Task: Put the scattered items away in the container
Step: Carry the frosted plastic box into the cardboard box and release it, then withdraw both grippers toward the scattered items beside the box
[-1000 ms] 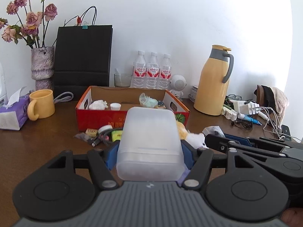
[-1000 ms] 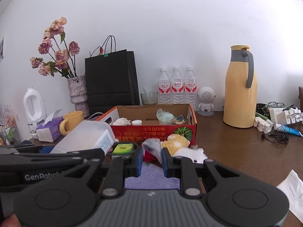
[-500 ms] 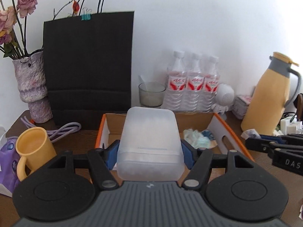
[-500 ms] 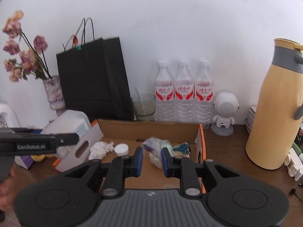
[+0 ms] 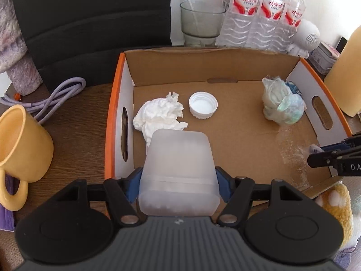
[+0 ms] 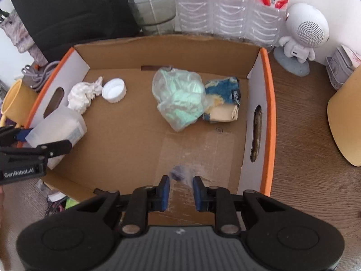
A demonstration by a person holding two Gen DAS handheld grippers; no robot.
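Note:
An orange-rimmed cardboard box (image 5: 117,103) (image 6: 268,103) lies open below both grippers. Inside it are a crumpled white tissue (image 5: 158,115), a white bottle cap (image 5: 203,105), a clear bag of green stuff (image 6: 180,97) and a blue packet (image 6: 223,94). My left gripper (image 5: 178,180) is shut on a frosted plastic container (image 5: 178,169), held over the box's left side beside the tissue. Over the box's near right part, my right gripper (image 6: 179,192) pinches a small clear wrapper (image 6: 178,174) with a dark bit in it.
A yellow mug (image 5: 20,140), a purple cable (image 5: 56,97) and a vase (image 5: 13,52) stand left of the box. Behind it are a black bag (image 5: 90,11), a glass (image 5: 200,20) and water bottles (image 5: 259,11). A white speaker figure (image 6: 302,29) and yellow jug (image 6: 345,122) stand right.
Both grippers have travelled forward from the table's front to above the box and tipped downward. The container and the wrapper stay in their grips.

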